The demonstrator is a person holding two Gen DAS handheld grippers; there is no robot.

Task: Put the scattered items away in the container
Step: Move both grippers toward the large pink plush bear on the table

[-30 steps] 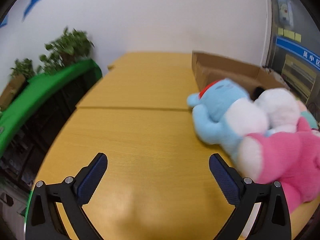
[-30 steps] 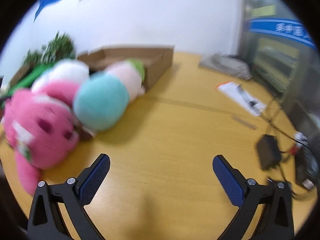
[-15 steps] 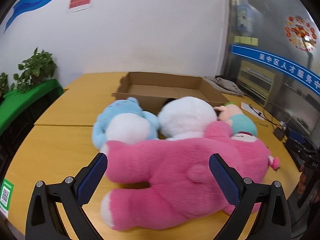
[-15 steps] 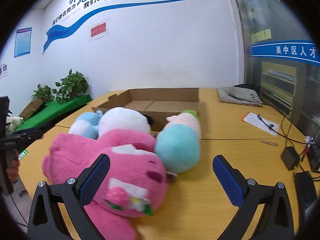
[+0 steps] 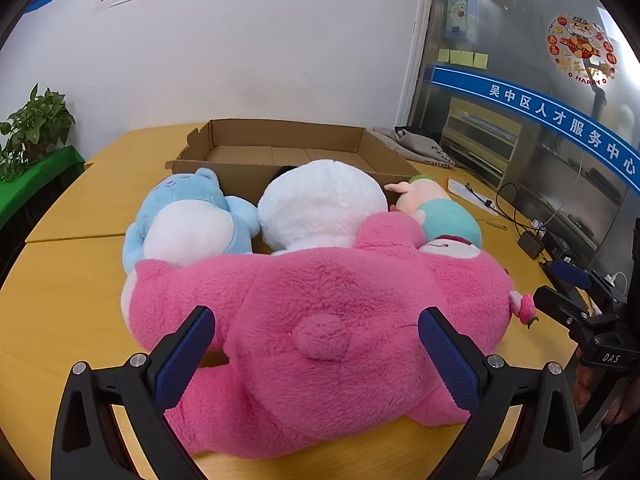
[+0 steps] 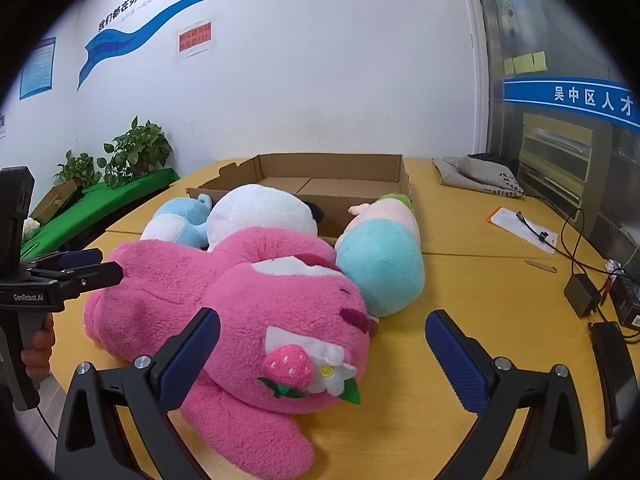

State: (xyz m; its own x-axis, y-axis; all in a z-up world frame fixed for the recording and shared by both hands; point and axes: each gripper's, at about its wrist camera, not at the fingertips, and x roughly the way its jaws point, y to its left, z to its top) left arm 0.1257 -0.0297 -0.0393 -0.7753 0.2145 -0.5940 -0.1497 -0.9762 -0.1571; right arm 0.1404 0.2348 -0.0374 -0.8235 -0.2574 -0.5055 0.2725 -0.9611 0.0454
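A big pink plush bear lies on the yellow table in front of a blue plush, a white plush and a teal and pink plush. An open cardboard box stands behind them and looks empty. My left gripper is open over the bear's back. My right gripper is open by the bear's head. Each gripper shows in the other's view, the right one at the right edge and the left one at the left edge.
Cables, a black adapter and devices lie at the table's right edge. A paper pad and a grey cloth bag lie far right. Potted plants stand on a green ledge at left. A white wall is behind.
Both views have swung from the table's sides onto the plush pile. Both grippers have come closer to the pink bear and stayed open.
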